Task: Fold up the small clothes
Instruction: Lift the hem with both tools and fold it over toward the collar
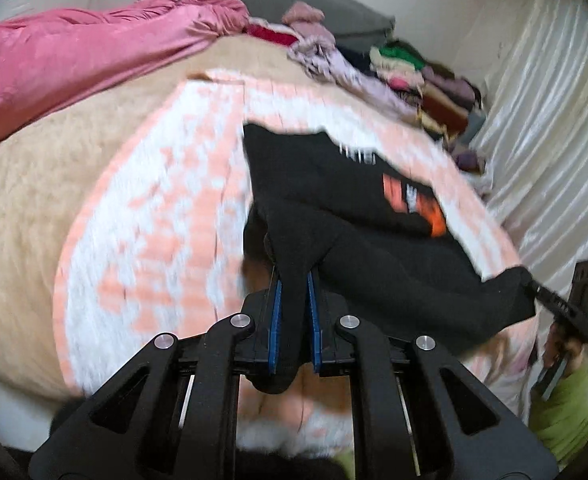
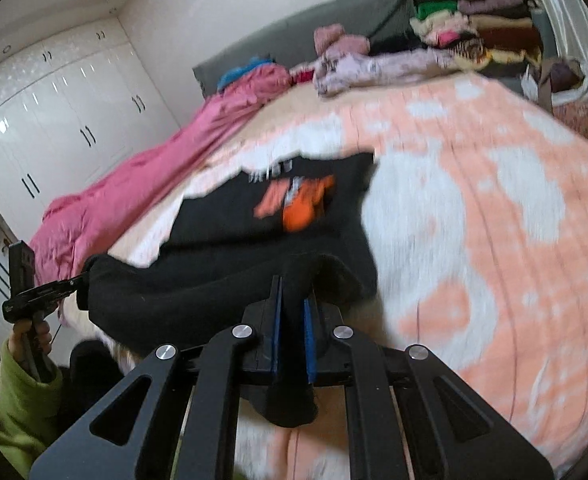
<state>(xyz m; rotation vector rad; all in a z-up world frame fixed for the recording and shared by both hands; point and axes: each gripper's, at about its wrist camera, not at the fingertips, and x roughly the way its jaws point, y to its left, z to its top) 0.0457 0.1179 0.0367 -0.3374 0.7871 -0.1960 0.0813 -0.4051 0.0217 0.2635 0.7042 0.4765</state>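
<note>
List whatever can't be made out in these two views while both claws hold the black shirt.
- Left wrist view: white lettering on the black shirt is smeared by motion blur; unreadable.
- Right wrist view: the orange print is blurred and partly folded under.
- Both views: the shirt edge pinched by the left claw and the right claw is covered by bunched cloth.
- Clothes pile: single items too small and tangled to tell apart.
</note>
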